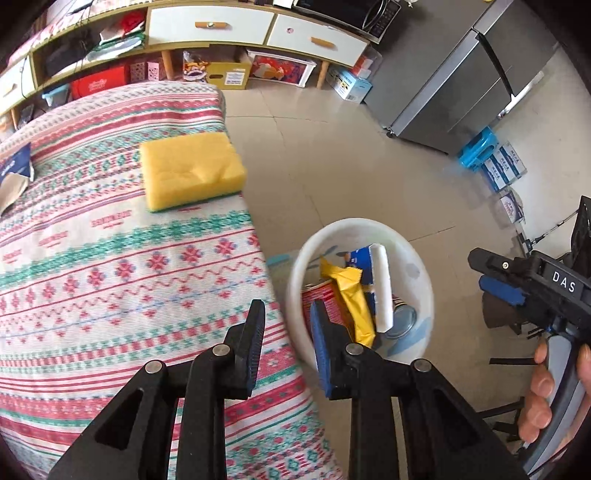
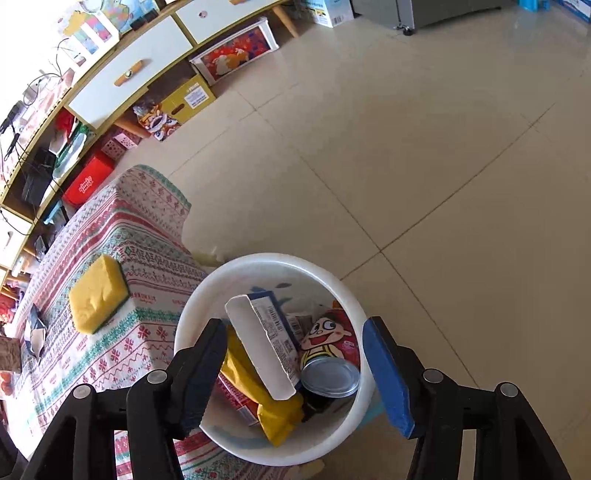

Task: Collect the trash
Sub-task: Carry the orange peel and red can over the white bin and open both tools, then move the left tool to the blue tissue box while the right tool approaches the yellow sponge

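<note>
A white round bin [image 2: 332,273] stands on the floor against the table's corner. In it lie a yellow wrapper [image 2: 273,410], a white carton [image 2: 258,347], a tin can [image 2: 330,376] and a red cartoon packet [image 2: 328,332]. My right gripper [image 2: 293,332] hangs open above the bin, its pads touching nothing. My left gripper [image 1: 286,321] is over the table's edge beside the bin [image 1: 295,280], open by a narrow gap with nothing in it. On the patterned tablecloth [image 1: 110,258] lies a yellow sponge [image 1: 192,168], and a torn dark blue wrapper [image 1: 14,166] sits at the far left. A hand [image 1: 543,398] holds the right gripper [image 1: 487,277].
A low cabinet with white drawers [image 1: 210,24] runs along the back, with boxes [image 1: 229,75] on the floor under it. A grey fridge [image 1: 461,85] and a blue stool [image 1: 478,147] stand at the right. Beige tiled floor [image 2: 406,147] spreads beyond the bin.
</note>
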Available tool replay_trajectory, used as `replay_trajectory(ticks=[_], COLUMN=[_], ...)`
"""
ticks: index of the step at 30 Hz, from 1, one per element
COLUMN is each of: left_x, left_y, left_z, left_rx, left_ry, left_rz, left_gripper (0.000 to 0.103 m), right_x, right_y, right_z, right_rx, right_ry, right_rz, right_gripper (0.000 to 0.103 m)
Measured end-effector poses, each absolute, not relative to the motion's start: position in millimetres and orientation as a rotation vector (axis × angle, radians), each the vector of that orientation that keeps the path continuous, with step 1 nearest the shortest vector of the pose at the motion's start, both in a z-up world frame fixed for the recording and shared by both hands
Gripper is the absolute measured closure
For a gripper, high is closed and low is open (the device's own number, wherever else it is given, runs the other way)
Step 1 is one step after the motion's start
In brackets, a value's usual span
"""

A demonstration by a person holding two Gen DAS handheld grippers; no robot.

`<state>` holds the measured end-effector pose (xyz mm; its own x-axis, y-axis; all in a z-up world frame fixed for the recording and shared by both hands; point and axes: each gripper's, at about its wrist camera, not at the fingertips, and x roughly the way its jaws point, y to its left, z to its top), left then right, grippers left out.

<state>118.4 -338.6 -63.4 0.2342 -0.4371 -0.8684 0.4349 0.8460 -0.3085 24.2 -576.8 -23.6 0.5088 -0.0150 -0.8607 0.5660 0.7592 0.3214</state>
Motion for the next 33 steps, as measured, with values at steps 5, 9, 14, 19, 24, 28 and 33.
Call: replay_trajectory(ticks=[5, 9, 14, 19, 24, 28, 33], left_x=[125, 136, 162, 196, 225, 250, 288], left_y=[-292, -244, -175, -114, -92, -95, -113], left_z=[-56, -48, -43, -40, -37, -43, -73], left_rx=[0.043, 0.059, 0.014, -0.014, 0.104, 0.169, 0.31], left_ry=[1.175, 1.148, 1.119, 1.088, 1.039, 1.039, 1.135], left_rz=[-0.532, -0.446, -0.3, -0.171, -0.11, -0.151, -0.191], left_gripper=[0.076, 0.067, 0.058, 0.058, 0.051, 0.036, 0.033], right_x=[36, 48, 69, 93, 117, 132, 144], right_y=[-559, -538, -505, -464, -417, -400, -400], right_z=[-17, -8, -14, -26, -30, -34, -41], right_rx=[0.578, 0.505, 0.487, 0.534, 0.488, 0.468, 0.512], right_ry=[0.986, 0.971, 1.002, 1.048, 1.077, 1.085, 1.099], right_rz=[-0.348, -0.315, -0.21, -0.081, 0.019, 0.015, -0.013], right_gripper=[0.037, 0.029, 0.026, 0.026, 0.023, 0.018, 0.018])
